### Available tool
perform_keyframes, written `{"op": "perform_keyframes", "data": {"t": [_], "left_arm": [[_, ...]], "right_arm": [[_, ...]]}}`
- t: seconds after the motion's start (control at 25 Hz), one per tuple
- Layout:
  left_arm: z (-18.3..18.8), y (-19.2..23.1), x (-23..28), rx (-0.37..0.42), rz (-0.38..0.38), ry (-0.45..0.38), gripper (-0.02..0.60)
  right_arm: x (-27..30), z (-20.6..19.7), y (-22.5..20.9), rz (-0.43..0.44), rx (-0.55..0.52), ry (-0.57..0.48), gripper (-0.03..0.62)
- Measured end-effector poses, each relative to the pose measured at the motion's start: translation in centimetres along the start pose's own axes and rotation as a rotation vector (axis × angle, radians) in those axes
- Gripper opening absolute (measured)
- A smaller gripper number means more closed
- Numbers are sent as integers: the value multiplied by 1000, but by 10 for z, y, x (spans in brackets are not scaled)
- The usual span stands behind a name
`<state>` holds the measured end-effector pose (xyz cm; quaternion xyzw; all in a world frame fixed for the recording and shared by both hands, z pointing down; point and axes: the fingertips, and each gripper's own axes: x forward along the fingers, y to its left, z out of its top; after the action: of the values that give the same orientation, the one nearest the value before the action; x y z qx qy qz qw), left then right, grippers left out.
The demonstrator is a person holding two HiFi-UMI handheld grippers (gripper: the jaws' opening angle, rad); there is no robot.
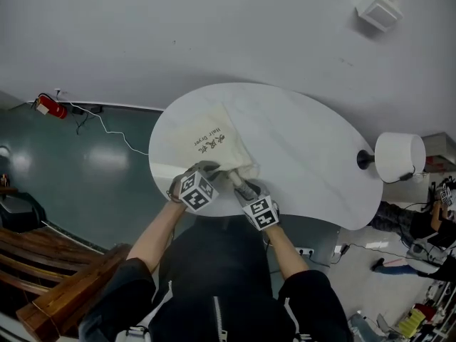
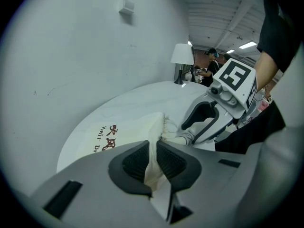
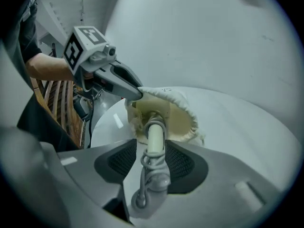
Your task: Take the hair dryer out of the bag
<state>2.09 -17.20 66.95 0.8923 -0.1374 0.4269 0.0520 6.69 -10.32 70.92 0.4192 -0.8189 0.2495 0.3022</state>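
Both grippers are down at the near edge of the white table [image 1: 313, 148], right at the mouth of the cream bag [image 1: 210, 144]. The bag lies flat across the tabletop, its printed side up and its gathered opening turned toward the person.

Left gripper [image 2: 152, 158] first: its jaws are nearly together and clamped on a fold of the bag's fabric at the rim. The cloth is squeezed between the two dark pads and holds that side of the mouth up off the table.

Over to the right gripper [image 3: 152, 161]: the jaws stand partly open, and the hair dryer [image 3: 154, 137] has its pale handle lying right between them. The handle runs close along the pads, but a sliver of gap shows on one side, so there is no squeeze on it. A grey cord [image 3: 151, 175] is looped round the handle's near end.

So the hair dryer is only partway out. The handle pokes from the puckered opening toward the right gripper, and the rest of it sits hidden inside the bag.

Off at the table's far right a lamp [image 1: 399, 157] with a white shade stands well clear of all this.
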Motion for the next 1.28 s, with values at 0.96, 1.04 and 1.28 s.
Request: {"op": "perform_keyframes", "data": {"t": [0.96, 1.04, 1.28], "left_arm": [[0, 5, -4, -50, 1, -14, 48], [0, 5, -4, -51, -2, -13, 48], [-4, 3, -6, -42, -10, -10, 48]], "right_arm": [[85, 28, -5, -8, -66, 171, 285], [89, 25, -5, -18, -75, 199, 285], [97, 18, -2, -23, -122, 243, 282]]}}
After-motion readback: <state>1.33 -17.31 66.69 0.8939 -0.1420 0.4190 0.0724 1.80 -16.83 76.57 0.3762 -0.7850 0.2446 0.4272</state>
